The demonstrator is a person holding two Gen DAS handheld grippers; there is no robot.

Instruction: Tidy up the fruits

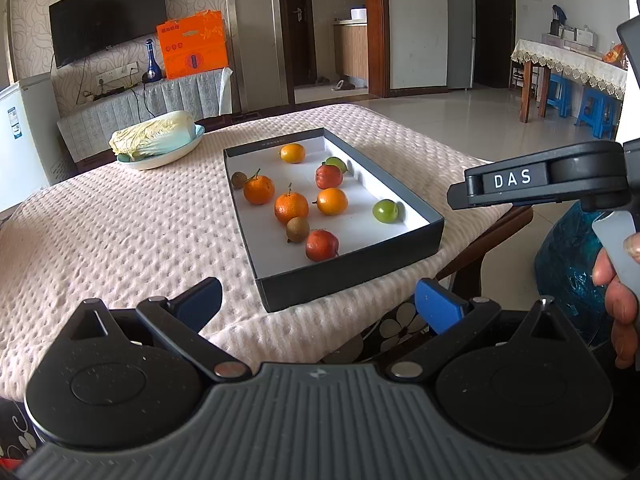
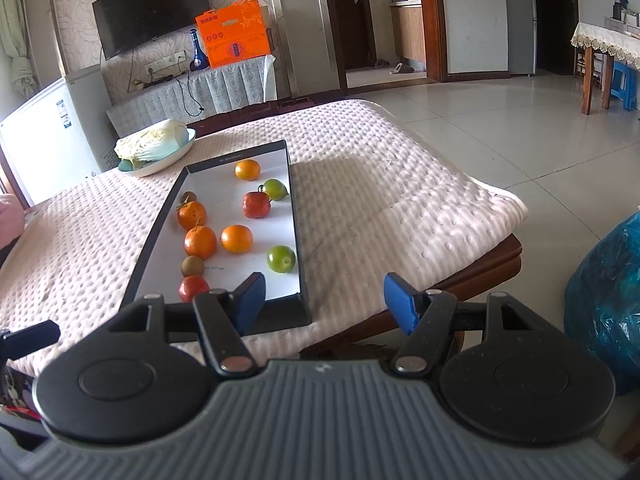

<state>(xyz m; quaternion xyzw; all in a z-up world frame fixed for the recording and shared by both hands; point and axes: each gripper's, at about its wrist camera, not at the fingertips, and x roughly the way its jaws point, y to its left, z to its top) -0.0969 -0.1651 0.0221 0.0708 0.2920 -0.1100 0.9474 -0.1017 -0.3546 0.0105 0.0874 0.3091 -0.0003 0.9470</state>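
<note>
A shallow dark box with a white floor sits on the padded table and holds several fruits: oranges, red fruits, green fruits and small brown ones. The box also shows in the right wrist view, with an orange and a green fruit. My left gripper is open and empty, just short of the box's near wall. My right gripper is open and empty at the box's near right corner; its body shows at the right of the left wrist view.
A plate with a napa cabbage stands at the table's far left. The table edge drops off to the right onto tiled floor. A blue plastic bag lies on the floor at the right.
</note>
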